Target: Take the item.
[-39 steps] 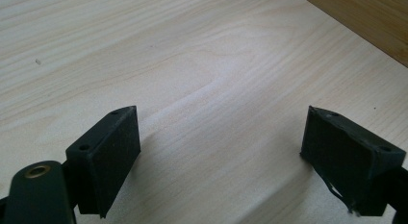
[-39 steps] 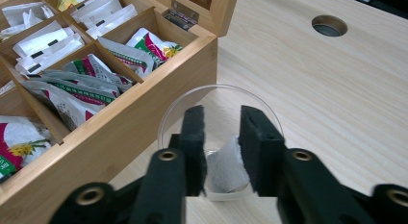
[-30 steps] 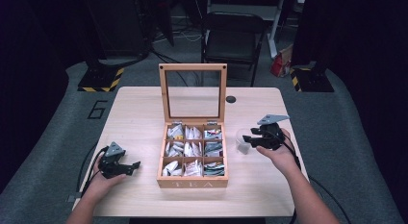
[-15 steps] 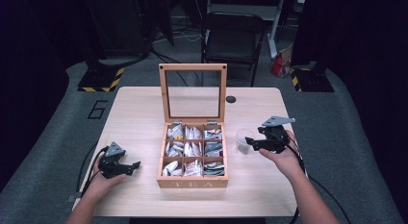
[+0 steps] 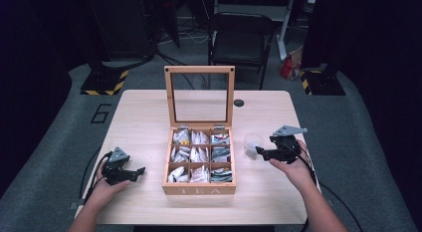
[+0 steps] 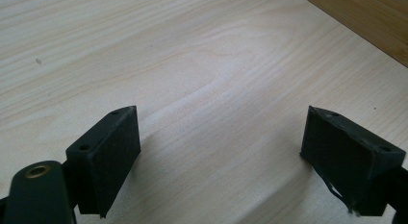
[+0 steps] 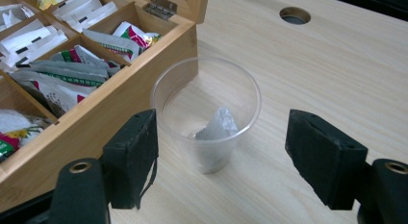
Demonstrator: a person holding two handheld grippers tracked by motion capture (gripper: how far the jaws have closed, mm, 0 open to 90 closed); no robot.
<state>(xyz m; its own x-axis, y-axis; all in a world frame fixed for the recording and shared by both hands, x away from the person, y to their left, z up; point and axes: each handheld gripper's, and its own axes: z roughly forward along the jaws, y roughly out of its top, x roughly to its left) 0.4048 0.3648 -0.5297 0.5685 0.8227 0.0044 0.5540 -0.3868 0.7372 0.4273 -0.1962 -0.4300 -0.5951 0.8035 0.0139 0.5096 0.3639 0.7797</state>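
Observation:
A wooden tea box (image 5: 199, 188) stands mid-table with its glass lid (image 5: 199, 96) propped upright; its compartments hold several tea packets (image 7: 72, 70). A clear plastic cup (image 5: 253, 144) (image 7: 208, 119) stands just right of the box, with a grey tea bag (image 7: 217, 128) inside. My right gripper (image 5: 260, 151) (image 7: 220, 159) hovers open at the cup, one jaw on each side, not touching it. My left gripper (image 5: 140, 171) (image 6: 221, 156) rests open over bare wood left of the box, with nothing between its jaws.
A round cable hole (image 5: 239, 102) (image 7: 294, 15) sits in the table behind the cup. The box's wooden side (image 6: 365, 17) lies ahead of the left gripper. A black chair (image 5: 241, 38) stands beyond the table's far edge. Cables trail from both grippers off the near edge.
My right gripper has drawn back slightly to the right, away from the cup. The left gripper has stayed put.

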